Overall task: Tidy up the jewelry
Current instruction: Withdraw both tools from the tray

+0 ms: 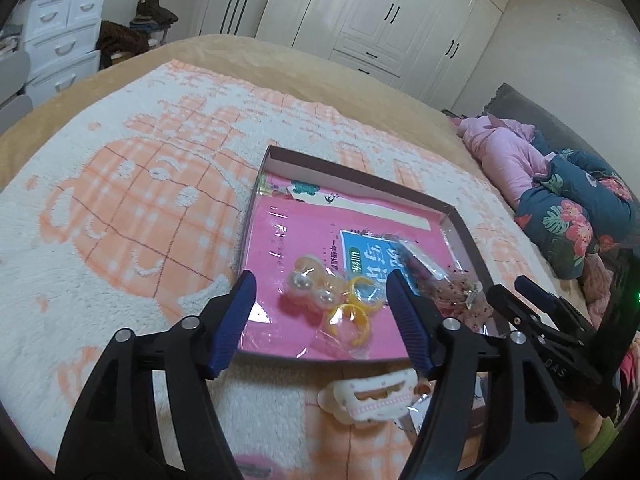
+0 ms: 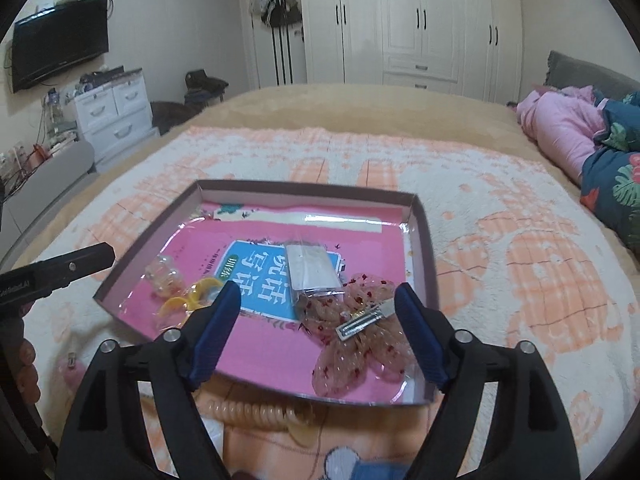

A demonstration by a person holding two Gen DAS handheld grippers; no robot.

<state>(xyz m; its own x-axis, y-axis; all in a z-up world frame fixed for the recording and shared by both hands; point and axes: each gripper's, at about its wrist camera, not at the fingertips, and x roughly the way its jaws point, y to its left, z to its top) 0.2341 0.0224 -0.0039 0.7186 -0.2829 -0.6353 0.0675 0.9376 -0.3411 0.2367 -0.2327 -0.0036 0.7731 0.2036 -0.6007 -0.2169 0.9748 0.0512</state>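
A shallow brown-rimmed box tray (image 1: 360,176) (image 2: 304,190) with a pink printed bottom lies on the bed. In it are a clear packet of pearl pieces (image 1: 310,290) (image 2: 164,274), yellow rings in plastic (image 1: 352,314) (image 2: 192,300), and a pink spotted bow hair clip in a packet (image 2: 356,332) (image 1: 460,292). My left gripper (image 1: 320,324) is open and empty above the tray's near edge, around the pearls and rings. My right gripper (image 2: 316,336) is open and empty, its fingers astride the bow clip. A white-and-pink hair clip (image 1: 368,400) lies on the blanket below the left gripper.
A peach coiled hair tie (image 2: 256,412) lies on the blanket before the tray. The bed has a white-and-orange blanket (image 1: 140,208). Pink and floral bedding (image 2: 592,144) is piled at the right. Wardrobes and a white drawer unit (image 2: 116,108) stand behind.
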